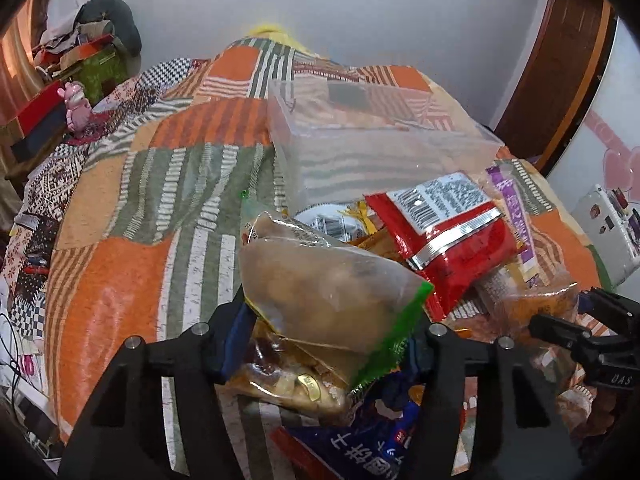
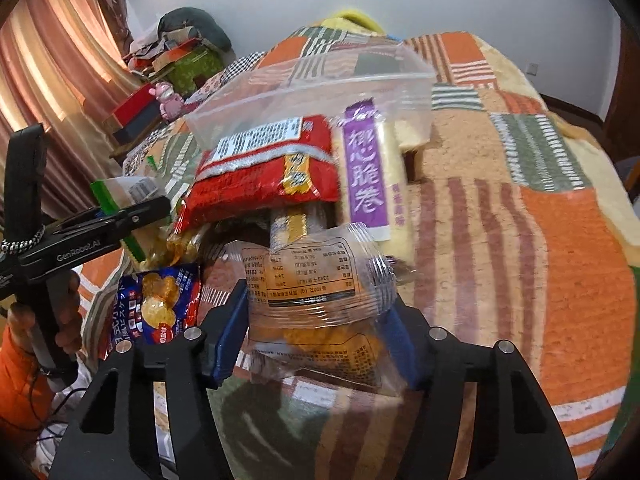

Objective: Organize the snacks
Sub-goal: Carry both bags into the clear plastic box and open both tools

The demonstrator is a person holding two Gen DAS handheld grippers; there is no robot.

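Gripping green-edged clear snack pouch (image 1: 332, 292), left gripper (image 1: 320, 340) jaws closed; right gripper (image 2: 320, 320) pinches crinkly clear orange-snack packet (image 2: 316, 292). Risk: slick film slipping, toppling red foil packet (image 2: 264, 168).

Glossy clear plastic zip bag (image 2: 320, 80) and shiny red foil packet (image 2: 268, 168) lie on nubbly woven cloth blanket (image 2: 520, 240).

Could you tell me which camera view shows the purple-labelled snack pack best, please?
The right wrist view: the purple-labelled snack pack lies nearly face-on there, its label unobstructed beside the red snack bag. The left wrist view catches only a blurred sliver of it, half hidden behind that red bag.
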